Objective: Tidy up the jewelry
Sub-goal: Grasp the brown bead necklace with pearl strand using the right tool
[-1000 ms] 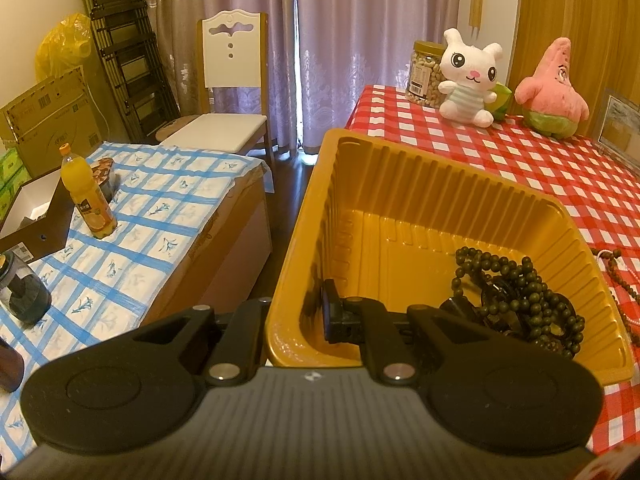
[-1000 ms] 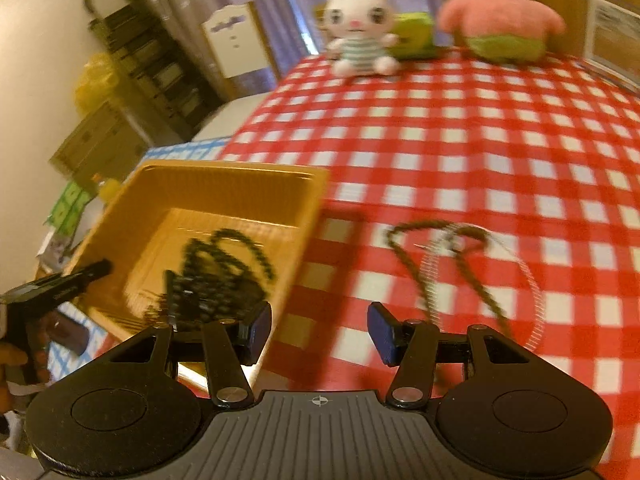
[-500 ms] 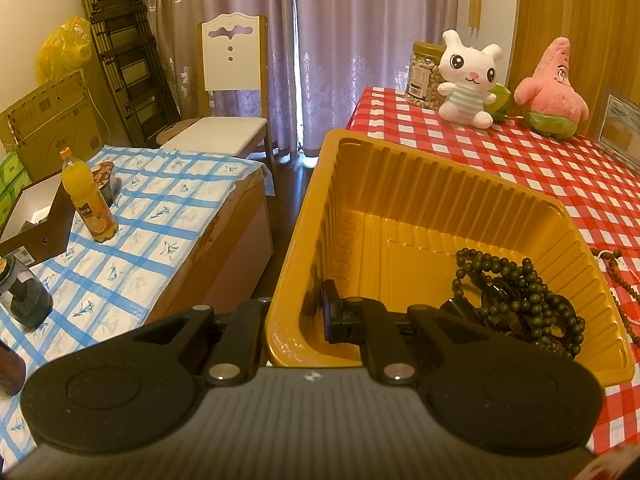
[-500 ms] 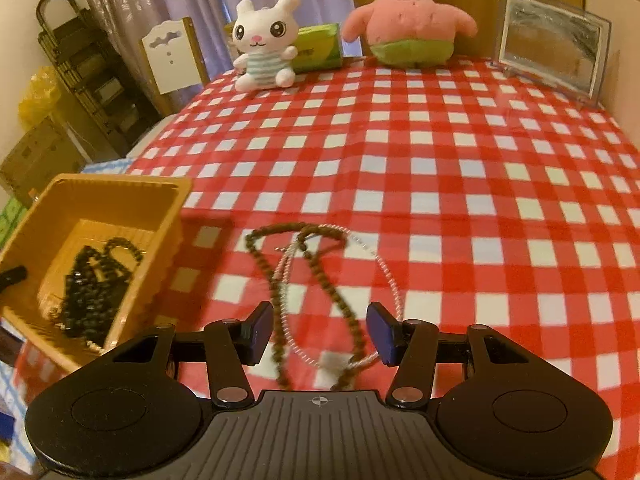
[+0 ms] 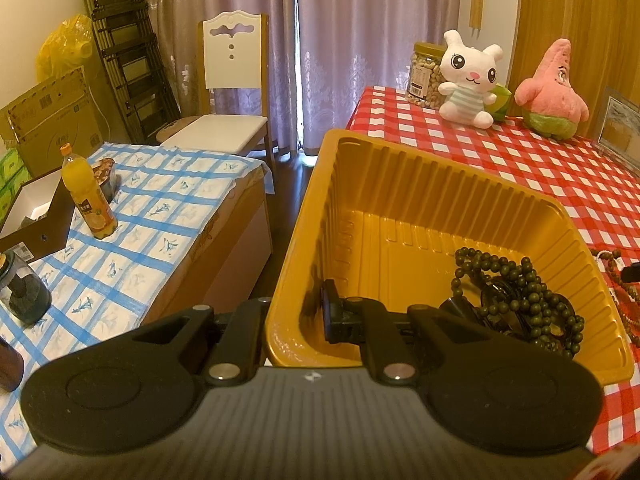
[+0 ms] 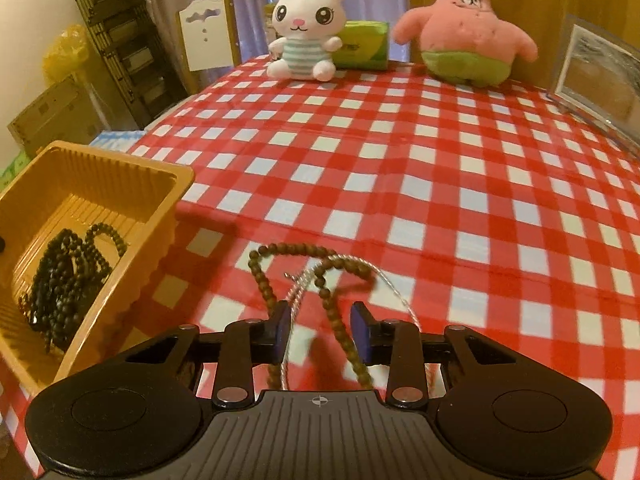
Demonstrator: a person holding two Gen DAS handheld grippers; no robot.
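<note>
My left gripper (image 5: 298, 320) is shut on the near wall of the yellow plastic tray (image 5: 360, 184), one finger inside and one outside. Dark green bead strands (image 5: 520, 292) lie heaped in the tray's right part; they also show in the right wrist view (image 6: 64, 264), in the tray (image 6: 120, 168). My right gripper (image 6: 320, 330) is open, low over the red checked tablecloth. A brown bead necklace (image 6: 260, 276) and a thin silver chain (image 6: 384, 280) lie tangled there, and their strands run between the fingers.
A white bunny plush (image 6: 306, 32), a pink starfish plush (image 6: 466, 28), a green box (image 6: 362, 44) and a picture frame (image 6: 596, 76) stand at the table's far side. A low table with a juice bottle (image 5: 90, 192) and a chair (image 5: 232, 92) are left of the tray.
My right gripper has swung from over the tray to the necklaces, dropped low, and now straddles their strands. The left gripper and the tray have stayed put.
</note>
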